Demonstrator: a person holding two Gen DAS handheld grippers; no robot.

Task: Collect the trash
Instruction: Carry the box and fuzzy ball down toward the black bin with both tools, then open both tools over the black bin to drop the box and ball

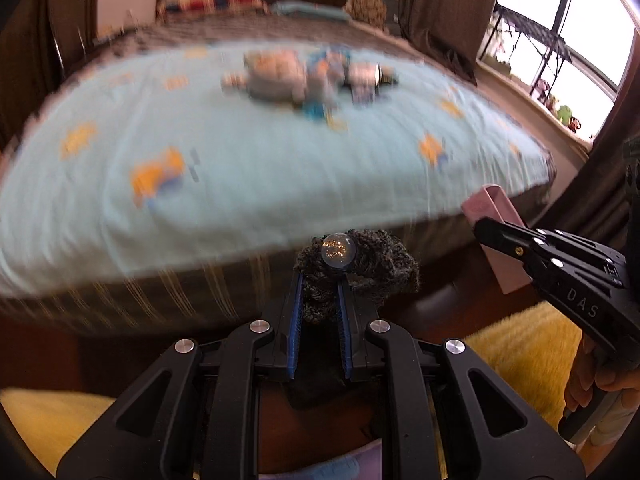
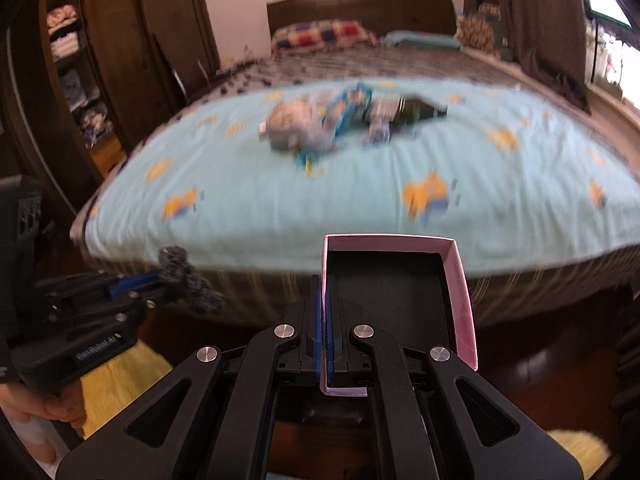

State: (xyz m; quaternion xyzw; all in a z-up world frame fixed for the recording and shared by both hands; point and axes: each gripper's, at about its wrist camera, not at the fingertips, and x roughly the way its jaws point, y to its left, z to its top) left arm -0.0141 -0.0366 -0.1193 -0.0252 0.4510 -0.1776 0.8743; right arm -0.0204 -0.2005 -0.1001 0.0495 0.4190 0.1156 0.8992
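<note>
My left gripper (image 1: 320,280) is shut on a dark knitted piece with a clear glittery bead (image 1: 338,257), held in front of the bed's foot edge; it also shows in the right wrist view (image 2: 188,280). My right gripper (image 2: 325,292) is shut on the left wall of an open pink box (image 2: 460,276), black inside and empty; the box shows in the left wrist view (image 1: 496,216) at right. A blurred pile of trash (image 2: 340,120), wrappers and a crumpled grey lump, lies mid-bed beyond both grippers (image 1: 304,76).
The bed has a light blue sheet (image 2: 360,192) with orange prints and pillows (image 2: 324,34) at the headboard. A wooden wardrobe (image 2: 100,60) stands left. A window (image 1: 560,40) and curtains are at right. A yellow rug (image 1: 520,344) lies on the dark floor.
</note>
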